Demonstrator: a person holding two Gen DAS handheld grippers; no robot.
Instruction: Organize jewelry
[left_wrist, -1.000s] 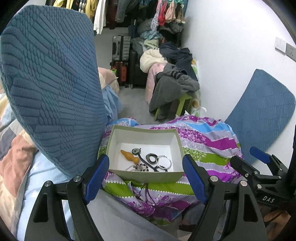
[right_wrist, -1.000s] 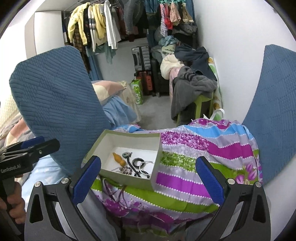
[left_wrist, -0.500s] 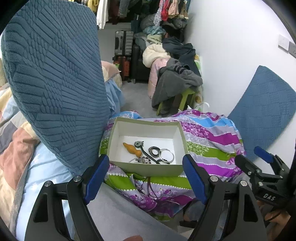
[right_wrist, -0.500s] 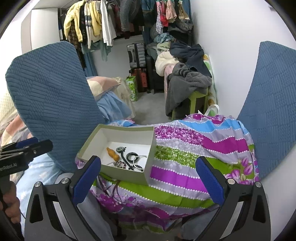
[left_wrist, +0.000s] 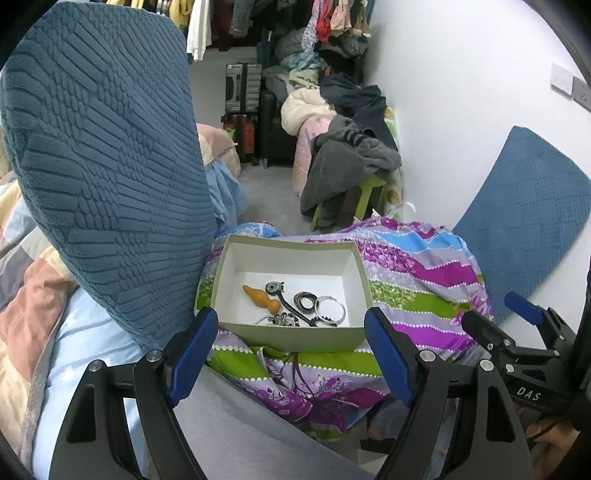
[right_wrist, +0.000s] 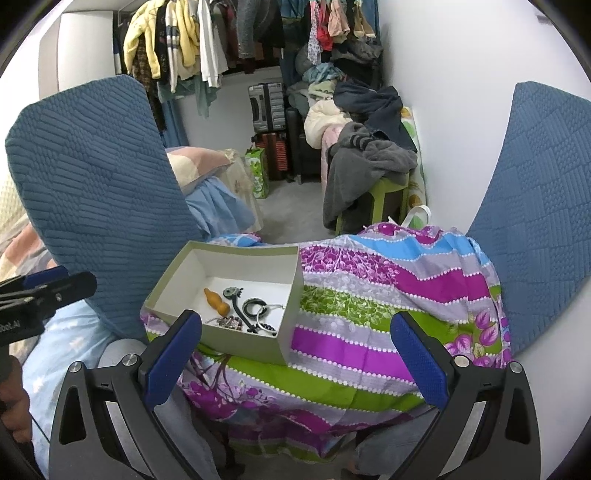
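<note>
Left gripper: fingers wide, holding nothing; right gripper: likewise wide, empty. Open box, frame centre, on striped cloth; orange pendant inside, long axis slanting upper-left to lower-right.

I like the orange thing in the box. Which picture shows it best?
The left wrist view: the orange piece lies nearly centred between the open jaws, seen whole inside the box. The right wrist view shows it too, but smaller and off to the left.
</note>
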